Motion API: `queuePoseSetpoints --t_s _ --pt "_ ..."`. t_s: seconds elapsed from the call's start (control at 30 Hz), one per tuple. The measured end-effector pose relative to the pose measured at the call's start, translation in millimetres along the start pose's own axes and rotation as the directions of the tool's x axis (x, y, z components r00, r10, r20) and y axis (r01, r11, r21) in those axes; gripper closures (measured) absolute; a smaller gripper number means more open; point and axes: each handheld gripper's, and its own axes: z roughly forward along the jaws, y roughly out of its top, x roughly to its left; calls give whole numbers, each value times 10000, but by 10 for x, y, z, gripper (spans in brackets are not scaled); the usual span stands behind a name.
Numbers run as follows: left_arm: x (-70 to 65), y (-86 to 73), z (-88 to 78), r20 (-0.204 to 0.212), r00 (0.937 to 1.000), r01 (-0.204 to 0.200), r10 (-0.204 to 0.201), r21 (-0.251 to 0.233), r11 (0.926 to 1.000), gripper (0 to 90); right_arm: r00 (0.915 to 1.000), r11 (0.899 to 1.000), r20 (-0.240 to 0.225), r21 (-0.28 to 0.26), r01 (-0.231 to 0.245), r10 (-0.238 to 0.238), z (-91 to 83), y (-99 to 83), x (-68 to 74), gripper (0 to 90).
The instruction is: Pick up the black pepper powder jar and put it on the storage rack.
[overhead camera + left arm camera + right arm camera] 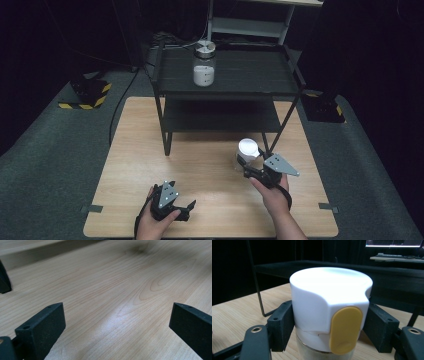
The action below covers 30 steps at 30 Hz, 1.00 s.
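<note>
At lower right of the high view, the right gripper point(251, 167) clasps the upright white-capped jar point(247, 151) by its lid, while the left gripper point(186, 207) rests spread and empty lower left.

Wood-grain table point(120, 290); glossy white plastic lid point(329, 297).

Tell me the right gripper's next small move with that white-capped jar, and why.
Probably lift it straight up. The right gripper has its jaws pressed on both sides of the white cap of the jar, which stands on the table beside the black rack.
</note>
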Motion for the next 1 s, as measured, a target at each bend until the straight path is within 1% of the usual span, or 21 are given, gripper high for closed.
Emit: queuePoseSetpoints --t_s 0.27,0.43,0.63,0.77,1.0 --pt "-13 13 11 24 9999 -125 125 47 9999 7 9996 9997 275 -198 120 -114 -196 122 28 303" --pt "-18 12 13 26 10000 -96 96 38 9999 7 9990 9994 409 -282 213 -201 -327 198 81 303" --pt "-14 13 18 38 10000 30 -30 43 10000 7 9984 9988 553 -450 167 -142 -475 302 131 304" --pt "-22 23 25 21 10000 -16 16 82 10000 7 9974 9984 716 -556 105 -65 -539 402 168 303" --pt "-19 23 26 34 10000 -8 7 80 10000 7 9964 9976 840 -660 195 -139 -589 573 201 303"
